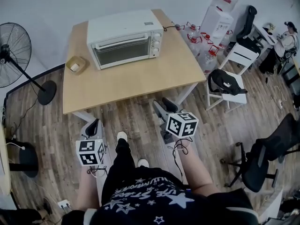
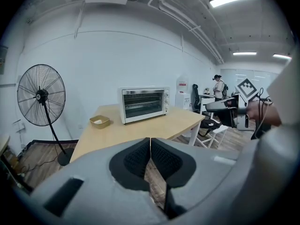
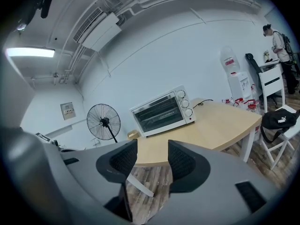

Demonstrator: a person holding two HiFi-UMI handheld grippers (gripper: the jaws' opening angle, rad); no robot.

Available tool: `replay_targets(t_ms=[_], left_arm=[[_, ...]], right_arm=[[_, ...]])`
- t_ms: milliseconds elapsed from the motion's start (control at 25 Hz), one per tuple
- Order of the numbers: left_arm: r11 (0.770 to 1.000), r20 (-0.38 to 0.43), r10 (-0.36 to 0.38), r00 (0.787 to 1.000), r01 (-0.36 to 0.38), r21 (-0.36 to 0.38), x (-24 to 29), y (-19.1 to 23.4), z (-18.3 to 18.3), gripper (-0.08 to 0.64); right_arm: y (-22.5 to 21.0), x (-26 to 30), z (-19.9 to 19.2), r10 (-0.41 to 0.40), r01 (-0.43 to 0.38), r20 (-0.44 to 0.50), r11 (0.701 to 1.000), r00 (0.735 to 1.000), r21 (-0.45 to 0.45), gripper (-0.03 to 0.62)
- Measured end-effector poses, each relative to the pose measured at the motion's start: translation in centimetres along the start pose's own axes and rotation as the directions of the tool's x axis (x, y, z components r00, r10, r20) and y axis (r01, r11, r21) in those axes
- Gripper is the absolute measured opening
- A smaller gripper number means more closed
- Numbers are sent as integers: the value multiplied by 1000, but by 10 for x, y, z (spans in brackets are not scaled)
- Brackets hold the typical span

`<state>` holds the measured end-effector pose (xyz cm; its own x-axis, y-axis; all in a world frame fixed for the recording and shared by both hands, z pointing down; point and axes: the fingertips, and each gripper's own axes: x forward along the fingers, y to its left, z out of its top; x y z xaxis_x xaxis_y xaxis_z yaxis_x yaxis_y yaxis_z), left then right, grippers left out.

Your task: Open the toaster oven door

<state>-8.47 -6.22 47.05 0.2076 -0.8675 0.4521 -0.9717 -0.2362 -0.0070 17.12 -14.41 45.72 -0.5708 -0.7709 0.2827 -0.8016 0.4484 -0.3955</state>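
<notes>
**Table** (image 1: 140, 81): wooden top. Both hand-held grippers hang well short of its near edge, over the floor (image 1: 136, 121).

**Toaster oven** (image 1: 124, 37): white, standing at the table's far edge near the middle. Its door (image 1: 123, 51) is shut and faces the near edge. The handle bar (image 1: 123, 42) runs along the door's top, and the knobs (image 1: 156, 43) sit to the door's right. I see nothing pinning the oven down. I judge that a hard pull on the handle could drag or tip the whole box toward me rather than swing the door.

**Right hand-held gripper** (image 1: 162, 108): jaws apart and empty. I judge it the readier for the handle, though a shallow bite could slip off the slim bar.

**Left hand-held gripper** (image 1: 93, 124): jaws pressed together on nothing. Unless I part them, it can only push or brace the oven's top.

**Small tan dish** (image 1: 76, 64): near the table's left edge, just beside the oven. A wide left-side approach could knock it off.
</notes>
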Motion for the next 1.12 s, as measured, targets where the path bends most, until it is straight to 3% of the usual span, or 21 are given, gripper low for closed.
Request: replay_targets(t_ms=[560, 1120], left_arm=[[999, 49, -34, 998, 34, 2, 101, 63, 63, 21], [997, 61, -72, 996, 72, 0, 194, 133, 130, 21]], right_arm=[[-27, 98, 49, -58, 58, 0, 998, 998, -2, 192], [-54, 204, 145, -133, 131, 62, 991, 989, 25, 176]])
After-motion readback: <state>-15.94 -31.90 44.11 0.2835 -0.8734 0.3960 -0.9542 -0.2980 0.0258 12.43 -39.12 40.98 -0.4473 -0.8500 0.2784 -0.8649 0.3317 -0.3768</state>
